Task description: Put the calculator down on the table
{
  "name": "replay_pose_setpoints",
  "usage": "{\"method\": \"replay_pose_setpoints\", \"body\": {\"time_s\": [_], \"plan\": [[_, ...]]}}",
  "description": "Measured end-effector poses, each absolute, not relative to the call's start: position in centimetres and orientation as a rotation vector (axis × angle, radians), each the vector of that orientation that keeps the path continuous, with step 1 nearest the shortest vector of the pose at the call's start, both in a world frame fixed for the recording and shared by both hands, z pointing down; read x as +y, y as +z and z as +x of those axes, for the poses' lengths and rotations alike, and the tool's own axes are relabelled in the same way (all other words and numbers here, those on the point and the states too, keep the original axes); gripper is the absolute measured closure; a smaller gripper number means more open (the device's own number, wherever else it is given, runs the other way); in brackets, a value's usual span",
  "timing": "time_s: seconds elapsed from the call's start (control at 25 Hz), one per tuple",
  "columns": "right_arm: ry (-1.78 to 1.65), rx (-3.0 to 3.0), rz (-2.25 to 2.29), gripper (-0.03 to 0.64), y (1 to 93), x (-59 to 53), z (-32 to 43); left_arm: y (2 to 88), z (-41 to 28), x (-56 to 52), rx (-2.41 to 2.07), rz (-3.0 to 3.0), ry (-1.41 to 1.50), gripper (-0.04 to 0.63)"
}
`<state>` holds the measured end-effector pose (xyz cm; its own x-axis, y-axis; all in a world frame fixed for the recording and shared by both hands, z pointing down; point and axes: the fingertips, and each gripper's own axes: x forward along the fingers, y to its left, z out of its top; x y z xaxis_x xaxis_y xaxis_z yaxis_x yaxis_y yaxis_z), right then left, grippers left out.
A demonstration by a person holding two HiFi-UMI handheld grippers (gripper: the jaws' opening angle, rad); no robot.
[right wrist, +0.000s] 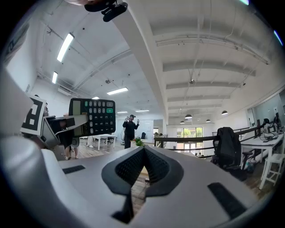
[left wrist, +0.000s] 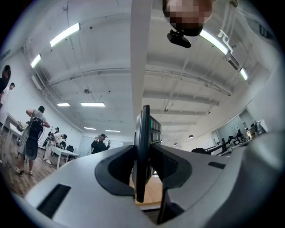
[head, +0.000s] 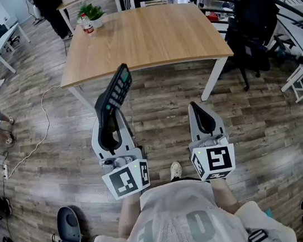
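1. Head view — the left gripper [head: 109, 120] is clamped on the lower end of the calculator [head: 115, 91], which stands tilted up and forward in the air. It is over the floor, short of the near edge of the wooden table [head: 150, 36]. The right gripper [head: 197, 111] hangs beside it with nothing in it. We judge the step in hand to be the carry to the table. To do it well, we would bring the calculator over bare wood, clear of the plant [head: 90, 11] and bottle [head: 88, 27] at the far left corner. We would then tip it down until its back lies flat, and part the jaws only once it rests.

2. Left gripper view — the calculator shows edge-on as a slim dark slab. Both pads press its faces, and the keys face the right pad. The grip looks narrow and low on the body, so we would move slowly to avoid a swing.

3. Right gripper view — its own jaws are together on nothing. To the left we see the calculator's face: a pale display at the top, rows of dark keys, one green key.
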<state>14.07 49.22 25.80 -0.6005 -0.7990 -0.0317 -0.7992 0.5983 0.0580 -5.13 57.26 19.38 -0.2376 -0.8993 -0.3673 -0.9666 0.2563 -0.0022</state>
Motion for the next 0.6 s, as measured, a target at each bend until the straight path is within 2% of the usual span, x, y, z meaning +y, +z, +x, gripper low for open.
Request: {"method": "replay_pose_setpoints", "body": {"time_s": [0.6], "plan": [[0.103, 2.83, -1.402, 0.598, 27.5, 45.9, 13.1, 20.8, -6.6, 54.6, 2.272, -1.735, 0.327, 0.474]]}}
